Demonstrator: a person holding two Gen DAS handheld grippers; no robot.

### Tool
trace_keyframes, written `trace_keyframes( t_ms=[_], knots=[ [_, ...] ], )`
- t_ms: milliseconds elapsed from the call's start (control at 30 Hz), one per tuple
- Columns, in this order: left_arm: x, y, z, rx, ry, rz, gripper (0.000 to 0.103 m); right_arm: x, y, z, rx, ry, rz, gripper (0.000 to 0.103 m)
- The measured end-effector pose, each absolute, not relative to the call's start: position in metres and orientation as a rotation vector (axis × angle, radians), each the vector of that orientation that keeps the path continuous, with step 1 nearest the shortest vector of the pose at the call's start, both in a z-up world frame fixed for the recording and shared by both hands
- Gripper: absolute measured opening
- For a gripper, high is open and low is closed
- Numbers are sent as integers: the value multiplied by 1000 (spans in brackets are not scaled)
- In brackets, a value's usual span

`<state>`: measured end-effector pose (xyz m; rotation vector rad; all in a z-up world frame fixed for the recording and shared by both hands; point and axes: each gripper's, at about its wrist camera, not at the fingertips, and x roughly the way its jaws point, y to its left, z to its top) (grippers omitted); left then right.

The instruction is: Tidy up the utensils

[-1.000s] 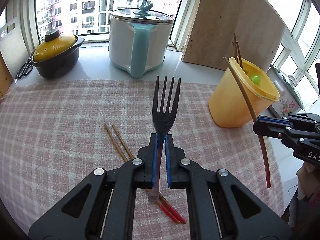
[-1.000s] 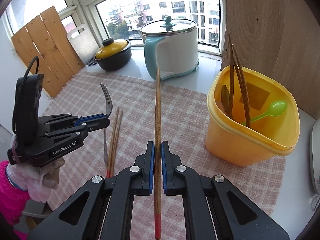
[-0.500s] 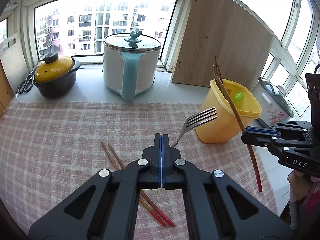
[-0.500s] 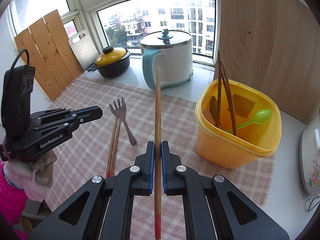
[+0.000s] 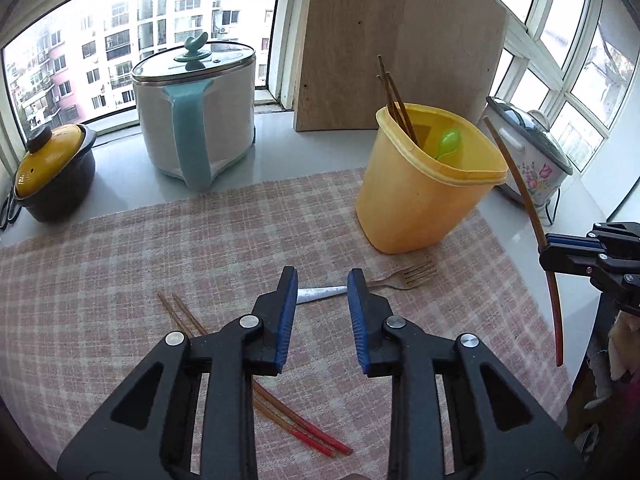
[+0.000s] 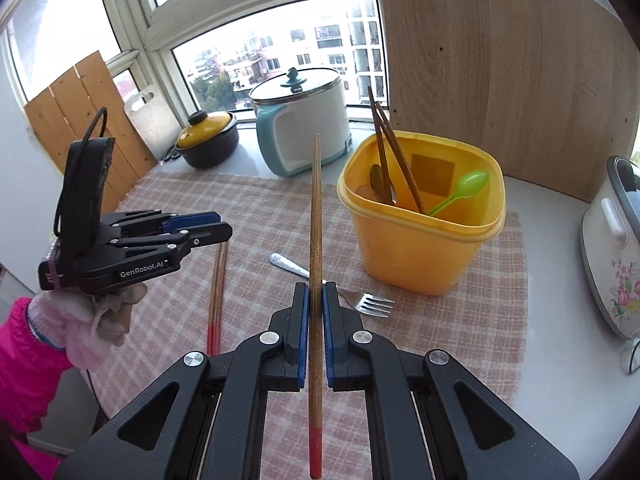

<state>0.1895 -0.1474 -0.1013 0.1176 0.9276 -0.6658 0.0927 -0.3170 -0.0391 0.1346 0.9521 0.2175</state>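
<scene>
A metal fork (image 5: 400,279) lies flat on the checked cloth in front of the yellow tub (image 5: 424,184); it also shows in the right wrist view (image 6: 368,303). My left gripper (image 5: 322,280) is open and empty, just above the fork's handle. My right gripper (image 6: 315,292) is shut on a long wooden chopstick with a red end (image 6: 315,240), held upright in the air. In the left wrist view it (image 5: 538,248) is right of the tub. The tub (image 6: 424,236) holds chopsticks, a spoon and a green spoon (image 6: 464,190). Two chopsticks (image 5: 280,408) lie on the cloth.
A white and teal pot (image 5: 196,108) and a yellow-lidded black pot (image 5: 52,172) stand by the window. A wooden board (image 5: 400,40) leans behind the tub. A flowered rice cooker (image 6: 612,248) stands at the right. Wooden boards (image 6: 92,116) lean at the left.
My left gripper has let go of the fork, which tipped right and now lies on the cloth by the tub. Its jaws have opened. The right gripper still holds its chopstick.
</scene>
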Motion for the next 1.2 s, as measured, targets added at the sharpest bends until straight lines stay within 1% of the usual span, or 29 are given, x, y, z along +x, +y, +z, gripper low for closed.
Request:
trace_keyframes(
  t_ms=[100, 133, 167, 467, 567, 733, 967, 1067, 1133, 1200],
  knots=[
    [195, -174, -113, 190, 962, -768, 26, 72, -335, -46, 173, 963, 160, 5],
    [200, -182, -119, 199, 989, -803, 33, 65, -341, -48, 186, 965, 140, 5],
    [205, -189, -127, 203, 1025, -823, 36, 58, -346, -50, 201, 967, 121, 5],
    [251, -215, -189, 184, 1226, -843, 36, 5, -390, -60, 322, 975, -46, 5],
    [256, -216, -199, 179, 1262, -838, 36, -2, -395, -61, 336, 978, -74, 5],
    [251, -203, -201, 96, 1318, -854, 36, -3, -396, -62, 340, 977, -69, 5],
    [184, -199, -196, 144, 1322, -888, 36, 6, -394, -66, 333, 969, -24, 5],
    [163, -213, -190, 255, 1265, -845, 36, 9, -394, -68, 336, 969, -6, 5],
    [160, -225, -187, 329, 1211, -804, 36, 9, -395, -68, 338, 967, 2, 5],
    [162, -236, -186, 363, 1197, -792, 36, 7, -396, -68, 345, 963, 7, 5]
  ],
)
